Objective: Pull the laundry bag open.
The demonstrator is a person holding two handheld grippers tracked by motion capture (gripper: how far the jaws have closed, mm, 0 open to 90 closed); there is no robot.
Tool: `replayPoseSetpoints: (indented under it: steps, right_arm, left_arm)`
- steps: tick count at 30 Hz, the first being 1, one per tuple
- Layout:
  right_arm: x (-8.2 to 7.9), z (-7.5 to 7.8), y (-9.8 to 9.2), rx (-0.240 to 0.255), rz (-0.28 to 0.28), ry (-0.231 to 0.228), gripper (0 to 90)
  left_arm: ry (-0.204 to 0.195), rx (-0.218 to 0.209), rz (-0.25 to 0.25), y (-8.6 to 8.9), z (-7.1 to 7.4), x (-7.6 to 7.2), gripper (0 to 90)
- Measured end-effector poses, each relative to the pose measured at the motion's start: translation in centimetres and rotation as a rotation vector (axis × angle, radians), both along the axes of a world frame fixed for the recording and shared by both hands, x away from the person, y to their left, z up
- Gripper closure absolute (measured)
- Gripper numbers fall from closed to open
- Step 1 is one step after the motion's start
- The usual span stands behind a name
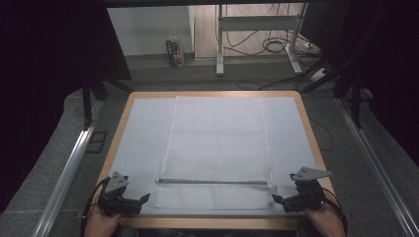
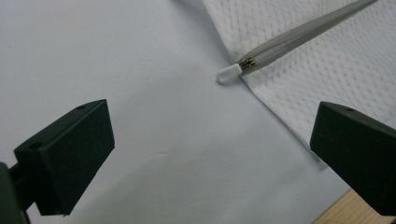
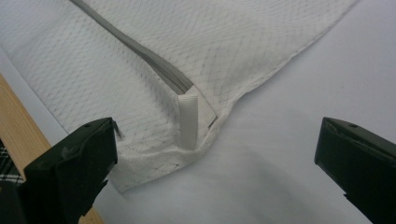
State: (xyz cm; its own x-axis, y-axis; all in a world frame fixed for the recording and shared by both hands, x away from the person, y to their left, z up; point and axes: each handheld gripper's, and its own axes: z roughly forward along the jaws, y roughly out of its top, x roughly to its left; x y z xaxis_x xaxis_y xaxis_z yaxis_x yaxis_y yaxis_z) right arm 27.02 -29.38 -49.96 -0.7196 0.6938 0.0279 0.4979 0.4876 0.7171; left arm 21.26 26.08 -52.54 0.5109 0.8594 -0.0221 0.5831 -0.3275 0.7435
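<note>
A white mesh bag (image 1: 217, 148) lies flat on the pale sheet (image 1: 143, 143) that covers the bench (image 1: 306, 123), with a grey zipper (image 1: 215, 181) running across it close to its near edge.

The left hand-held gripper (image 1: 144, 198) rests at the near left corner of the bench, released, with nothing between its jaws. The bag's near left corner lies just ahead of it and to its inner side, apart from the jaws. In the left gripper view (image 2: 205, 154) the zipper end (image 2: 247, 63) and its small white tip (image 2: 229, 74) lie ahead, between the two jaws but beyond them, on the bare sheet at the bag's edge (image 2: 280, 112).

The right hand-held gripper (image 1: 276, 199) sits at the near right corner, also released and empty. The bag's near right corner lies just in front of its jaw tips. In the right gripper view (image 3: 215, 163) that corner is slightly rumpled, with a white strap loop (image 3: 189, 121) at the zipper's end (image 3: 173, 77), lying ahead between the spread jaws. One jaw is just beside the bag's edge; I cannot tell whether it touches the fabric.
</note>
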Motion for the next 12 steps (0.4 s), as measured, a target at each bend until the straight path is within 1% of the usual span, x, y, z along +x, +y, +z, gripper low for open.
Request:
replayPoseSetpoints:
  steps: [2, 3, 6, 8, 9, 12]
  right_arm:
    - [-0.10, 0.10, -0.09, 0.008, -0.006, -0.008, 0.0]
    - [-0.18, 0.15, -0.17, 0.010, -0.010, -0.012, 0.0]
    - [-0.19, 0.06, -0.23, 0.001, -0.016, -0.004, 0.0]
    - [-0.18, 0.03, -0.18, -0.004, -0.016, -0.004, 0.0]
    - [-0.16, -0.03, -0.10, -0.021, -0.013, -0.004, 0.0]
    - [-0.11, -0.10, -0.04, -0.027, -0.014, -0.001, 0.0]
  left_arm:
    - [0.000, -0.001, -0.001, 0.04, -0.01, -0.01, 0.0]
    - [0.007, 0.000, 0.005, 0.03, -0.08, 0.06, 0.0]
    - [0.020, 0.003, 0.011, 0.02, -0.15, 0.20, 0.1]
    - [0.021, 0.002, 0.012, 0.02, -0.15, 0.21, 0.1]
    - [0.022, -0.003, 0.014, 0.04, -0.14, 0.27, 0.3]
    - [0.030, 0.000, 0.015, 0.00, -0.21, 0.36, 0.8]
